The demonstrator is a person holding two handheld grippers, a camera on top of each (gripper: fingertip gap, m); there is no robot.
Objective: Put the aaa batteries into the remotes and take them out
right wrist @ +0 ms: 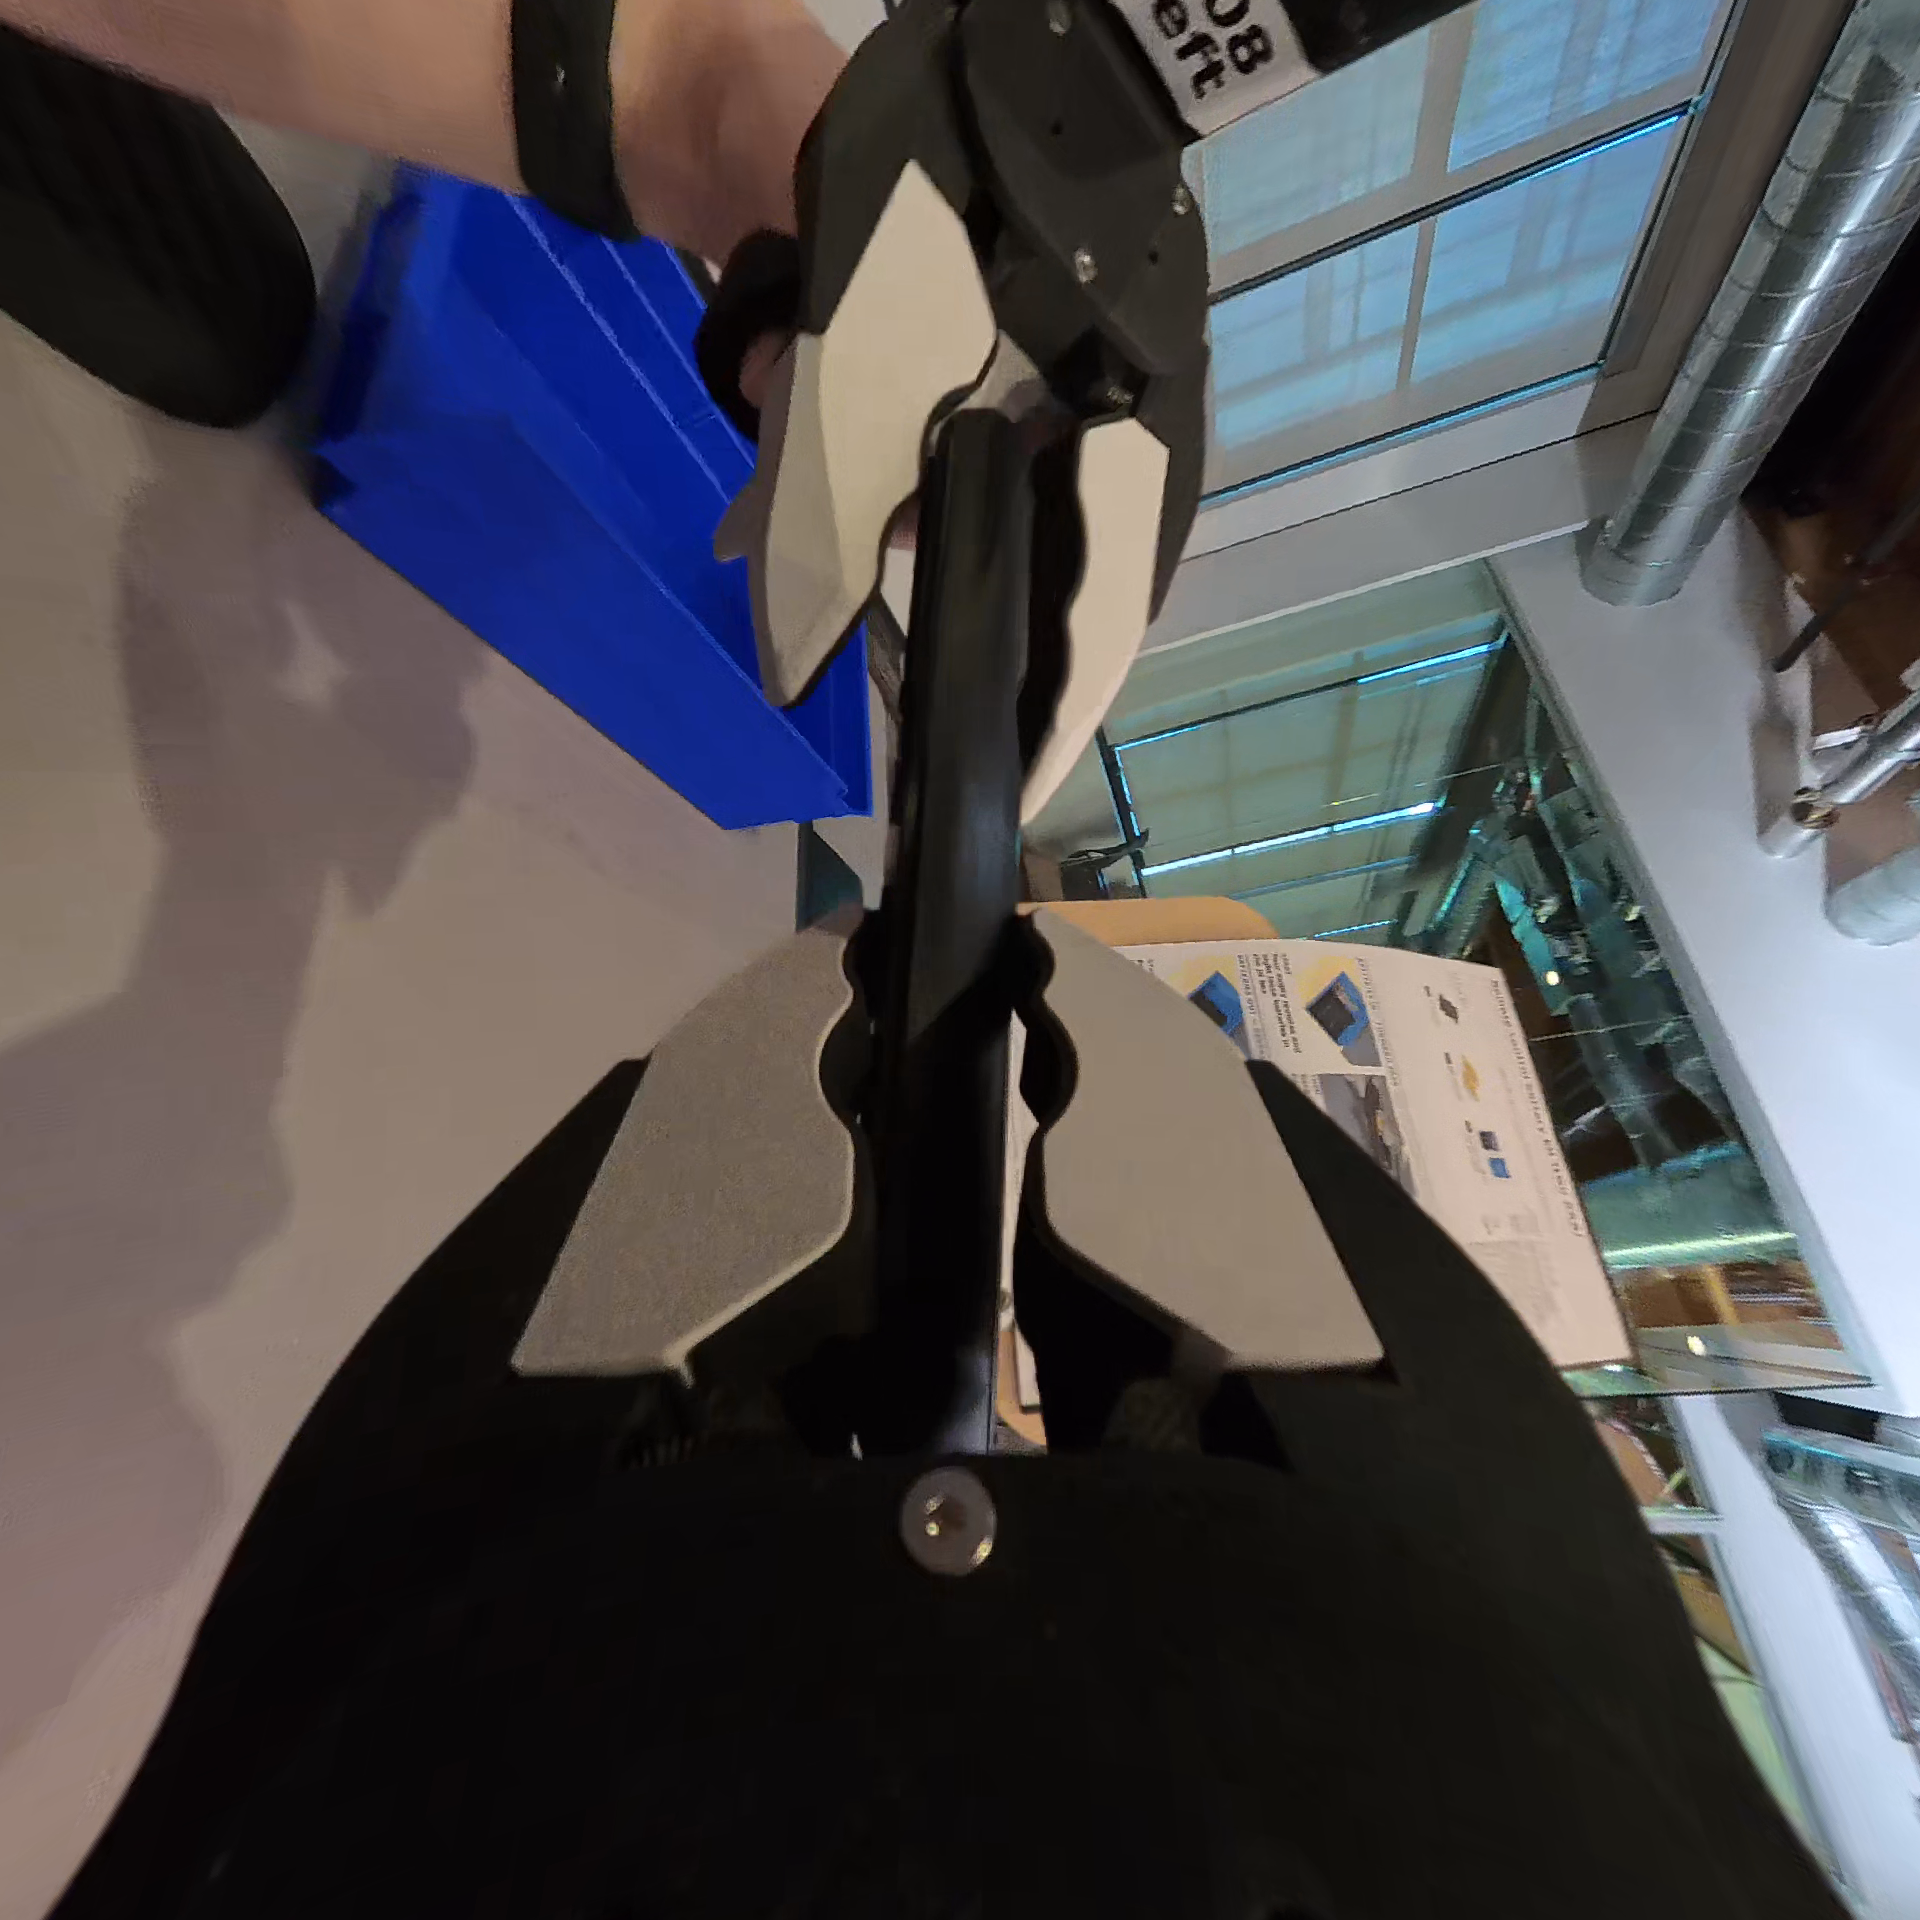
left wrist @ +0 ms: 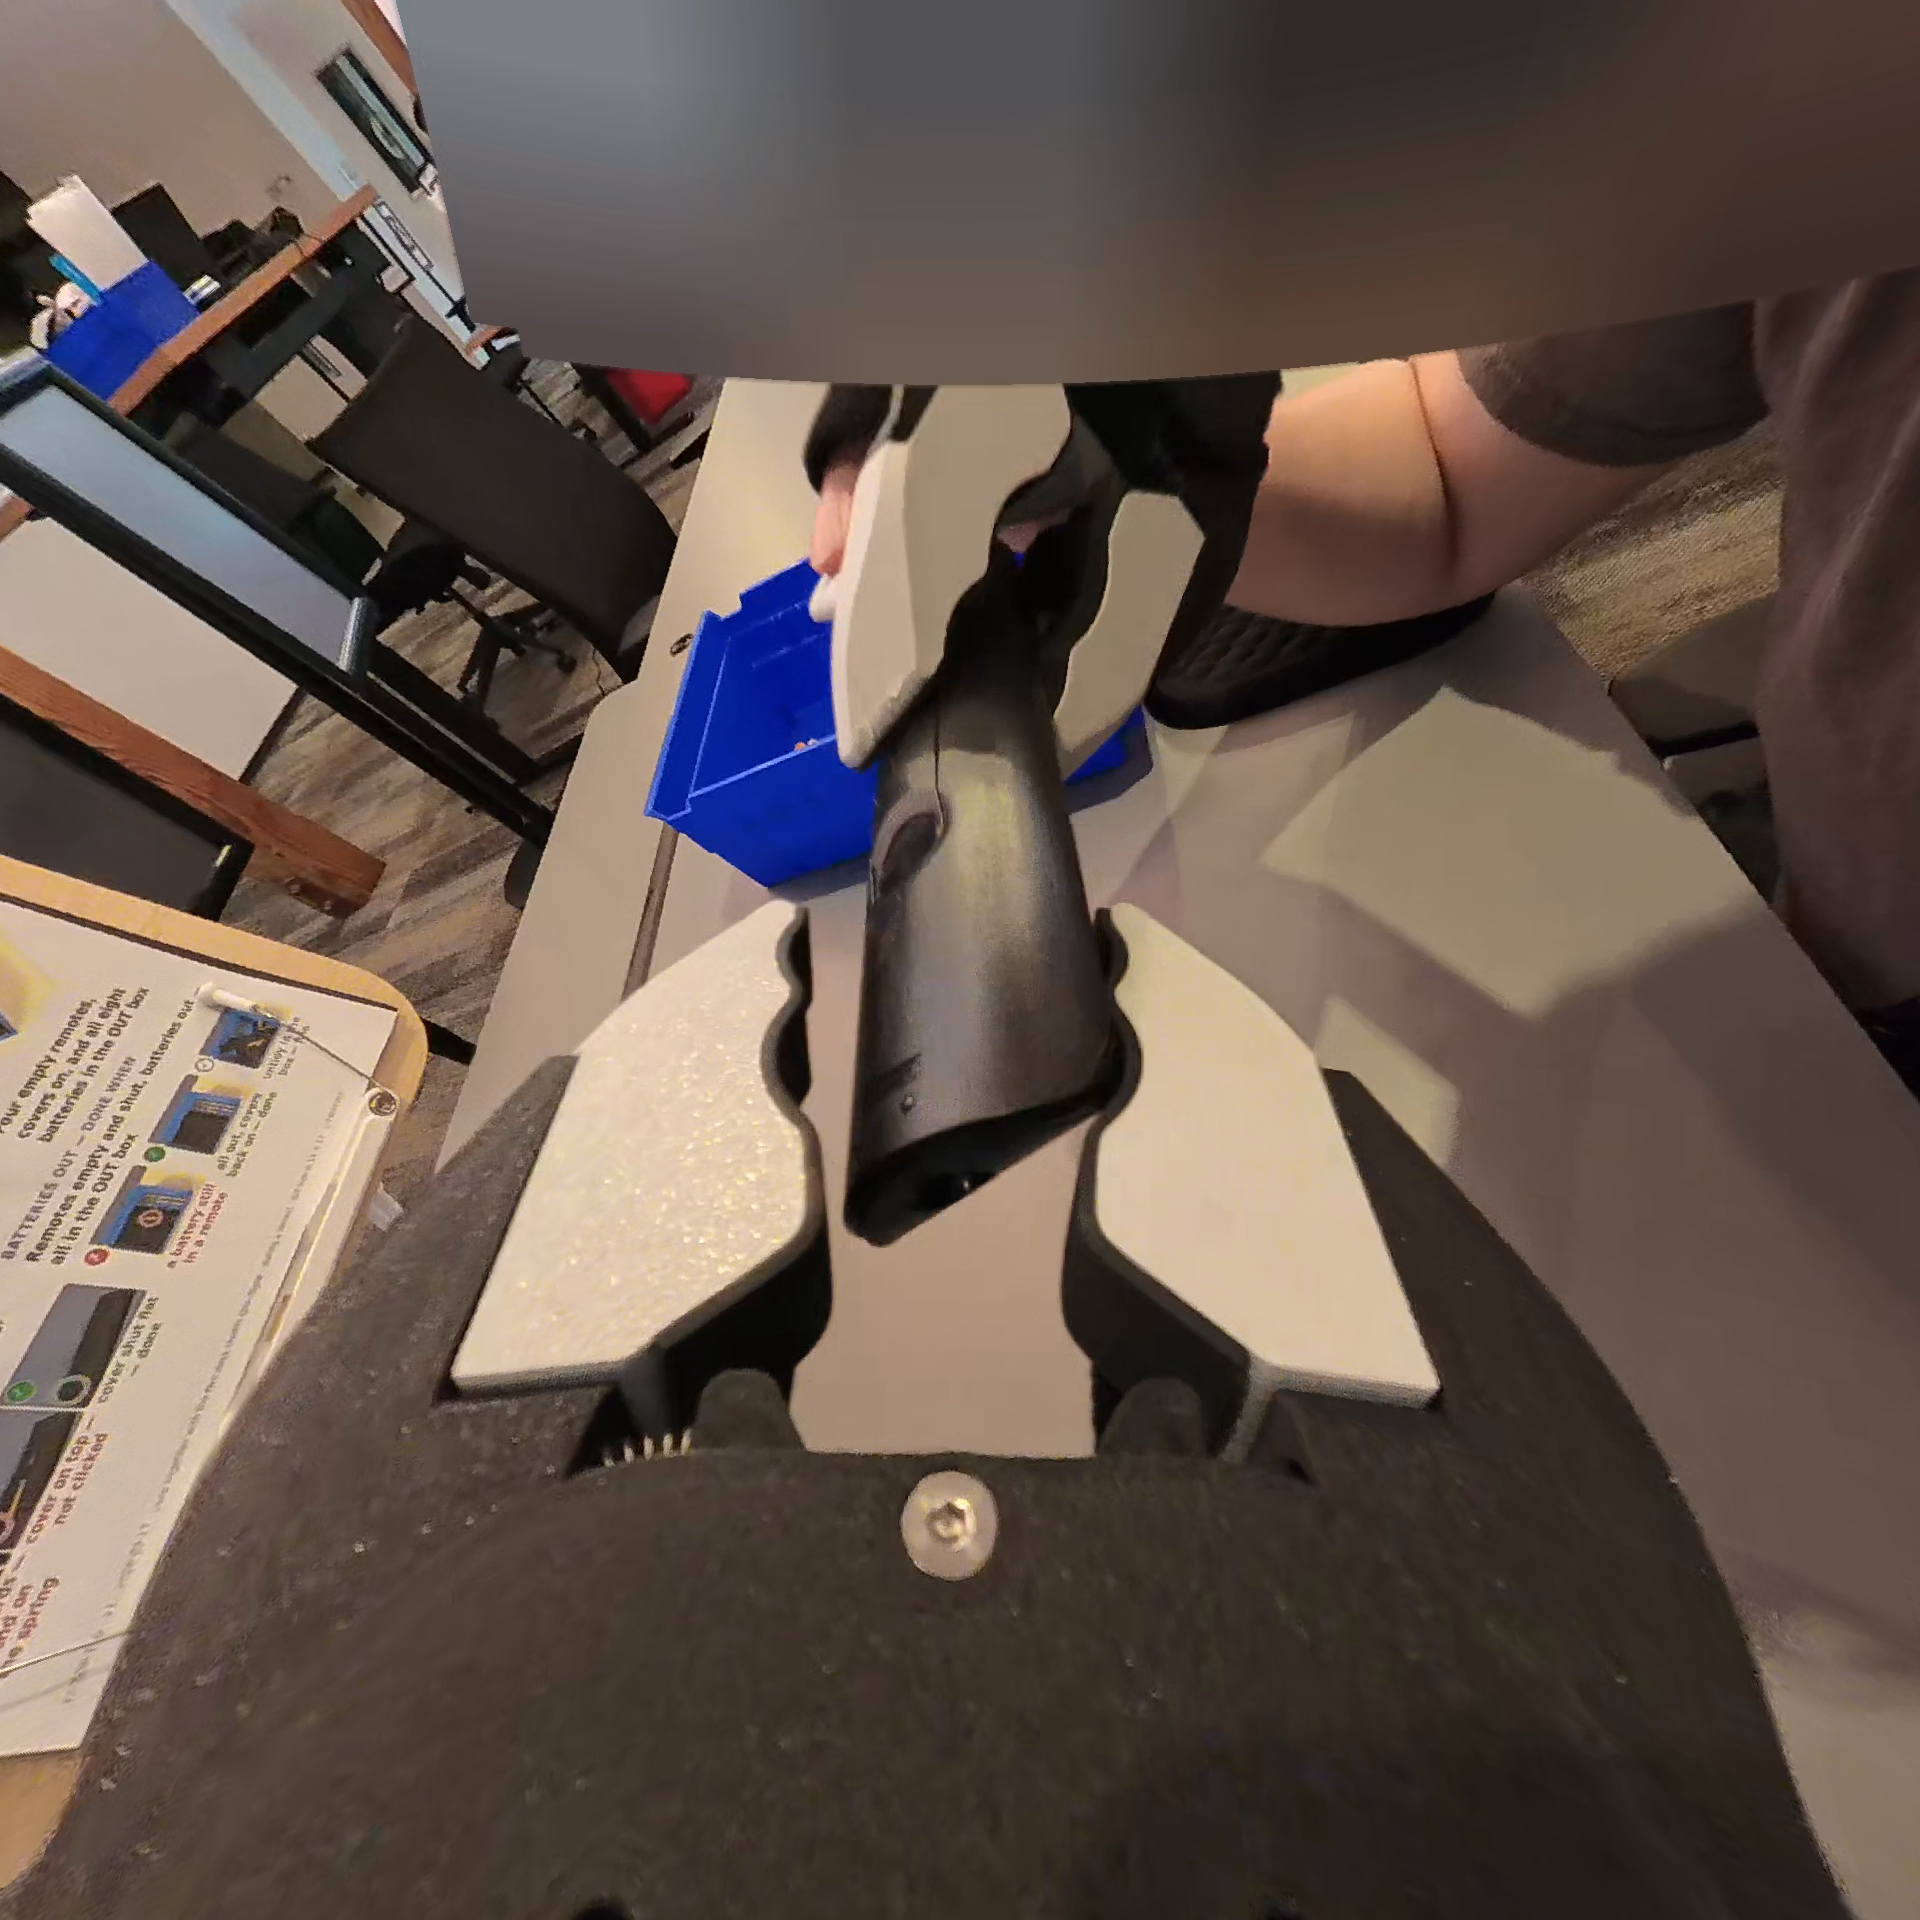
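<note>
Instr. sheet (left wrist: 156,1278) w/ print, remote (left wrist: 977,966)

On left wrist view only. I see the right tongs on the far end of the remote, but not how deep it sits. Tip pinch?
Observer: No. The remote runs far back between the right tongs, nearly to their base.
Operator: Both pads on it?
Observer: Yes, both right fingers sit against its narrow edges.
Operator: What's behind my tongs?
Observer: A hand with a black wrist strap sits right behind the left tongs, with the blue bin beside it.
</note>
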